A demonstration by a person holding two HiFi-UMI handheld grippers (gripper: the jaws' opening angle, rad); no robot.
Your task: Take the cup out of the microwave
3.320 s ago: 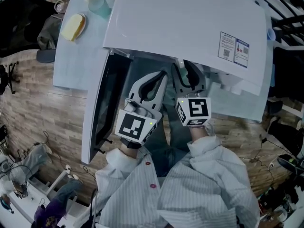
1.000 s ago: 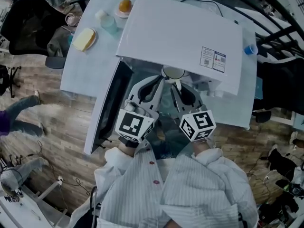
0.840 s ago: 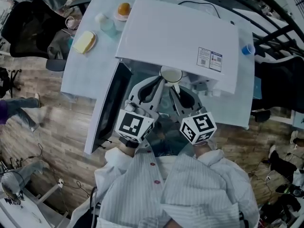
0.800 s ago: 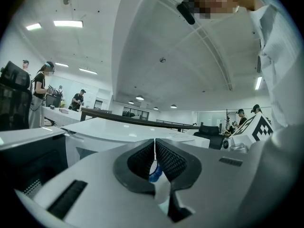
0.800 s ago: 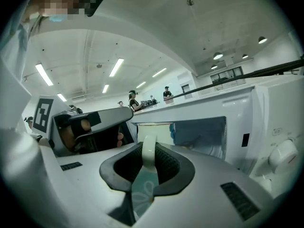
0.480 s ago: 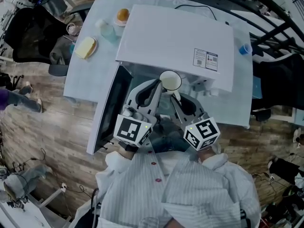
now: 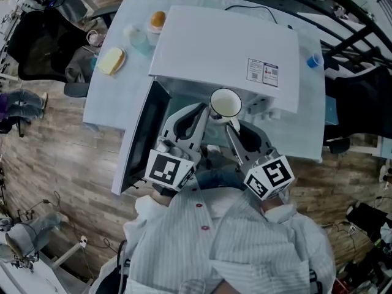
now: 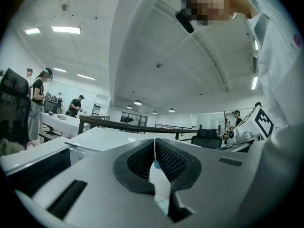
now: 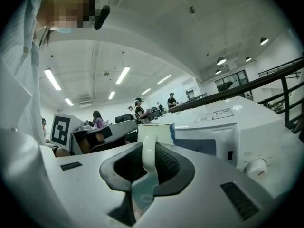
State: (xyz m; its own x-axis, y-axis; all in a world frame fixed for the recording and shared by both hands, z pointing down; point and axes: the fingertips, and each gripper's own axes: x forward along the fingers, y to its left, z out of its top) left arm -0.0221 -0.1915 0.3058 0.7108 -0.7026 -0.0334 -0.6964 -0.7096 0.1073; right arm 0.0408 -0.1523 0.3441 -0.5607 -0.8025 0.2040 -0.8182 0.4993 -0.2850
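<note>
A white cup [image 7: 225, 103] hangs in front of the white microwave [image 7: 220, 48], outside its open cavity. My right gripper [image 7: 231, 122] is shut on the cup's handle [image 9: 147, 151]. In the right gripper view the cup [image 9: 156, 131] stands upright just beyond the jaws, with the microwave [image 9: 223, 127] to its right. My left gripper [image 7: 204, 111] is just left of the cup, and whether it touches the cup is unclear. Its jaws [image 8: 155, 151] are shut with nothing between them. The microwave door [image 7: 138, 136] is swung open to the left.
The microwave sits on a pale table [image 7: 113, 97]. At the table's far left corner are a yellow block [image 7: 111, 60], a clear bottle [image 7: 136, 35] and an orange item [image 7: 158, 19]. A small blue cup [image 7: 315, 60] is at the right edge. Wooden floor and dark chairs surround the table.
The cup has come out of the microwave's cavity and risen, carried by my right gripper. Both grippers have lifted and drawn back toward the person.
</note>
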